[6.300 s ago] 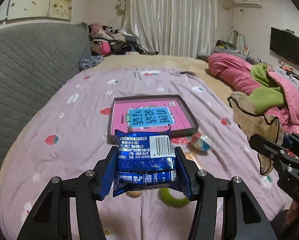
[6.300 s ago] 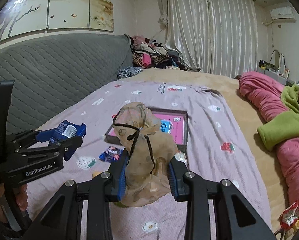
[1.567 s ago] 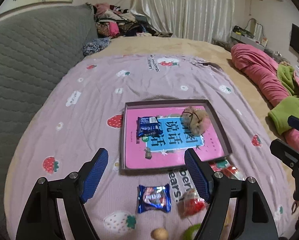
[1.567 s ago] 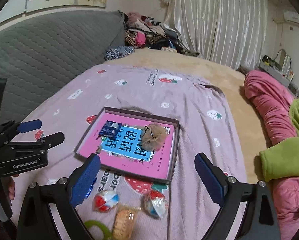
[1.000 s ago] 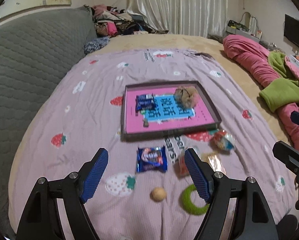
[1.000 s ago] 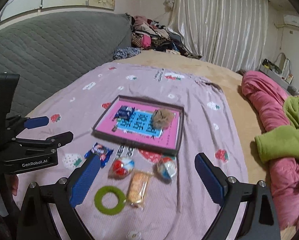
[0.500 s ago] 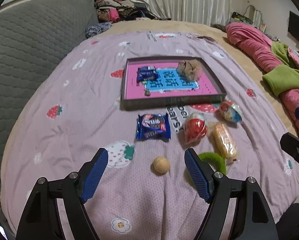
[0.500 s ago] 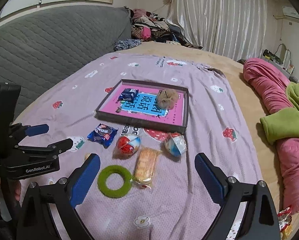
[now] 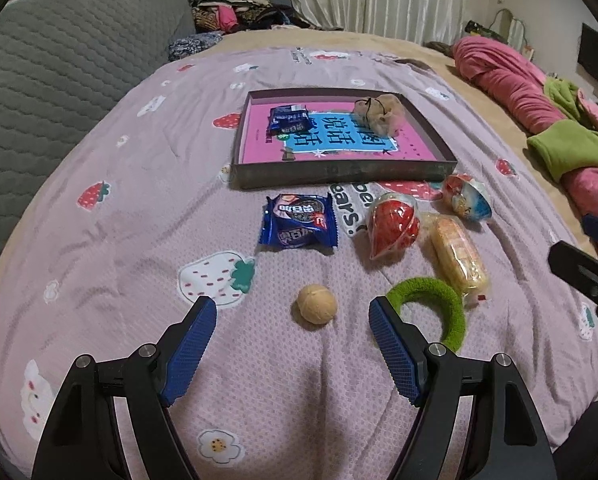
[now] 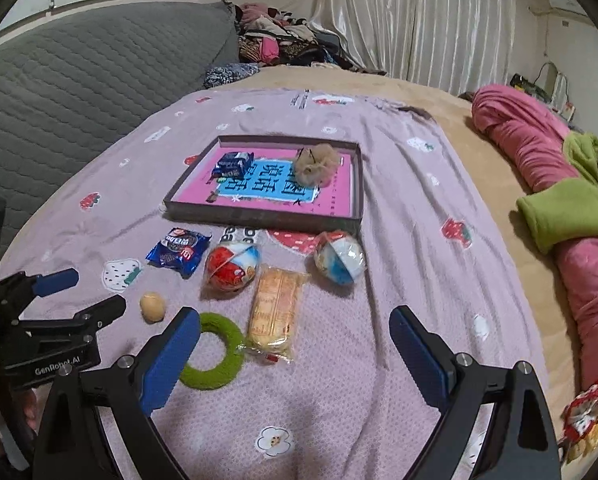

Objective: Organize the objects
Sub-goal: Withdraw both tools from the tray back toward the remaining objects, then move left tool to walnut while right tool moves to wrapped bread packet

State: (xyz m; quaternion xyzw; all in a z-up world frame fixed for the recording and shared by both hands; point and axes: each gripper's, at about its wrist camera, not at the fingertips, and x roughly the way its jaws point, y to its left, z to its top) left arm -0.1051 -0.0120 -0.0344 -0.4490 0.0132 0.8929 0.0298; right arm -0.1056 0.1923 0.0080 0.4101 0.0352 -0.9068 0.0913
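Across the middle of both views spreads a bed point(image 9: 131, 216) under a lilac strawberry-print sheet, with a grey quilted headboard point(image 9: 59, 64) at the upper left and a heap of pink and green bedding point(image 9: 555, 128) at the right edge. Upper centre lies one shallow box point(image 9: 339, 170) with a pink printed bottom; inside it are one blue snack packet point(image 9: 289, 119) at its left and one tan pouch point(image 9: 381, 114) with a black cord at its right. Just below the box's near wall lie six loose things: one blue cookie packet point(image 9: 299, 222), one red-and-white egg-shaped pack point(image 9: 393, 226), one blue-and-white egg-shaped pack point(image 9: 467, 198), one wrapped yellow cake point(image 9: 457, 258), one small tan ball point(image 9: 317, 303) and one green ring point(image 9: 435, 306). The left gripper point(image 9: 293, 320), bottom centre of its view, has its jaws spread wide and empty, the ball just ahead between the blue fingertips and the ring partly hidden behind the right-hand one. The right gripper point(image 10: 295, 330) is likewise wide open and empty, its left-hand finger covering part of the ring, the cake between its tips.
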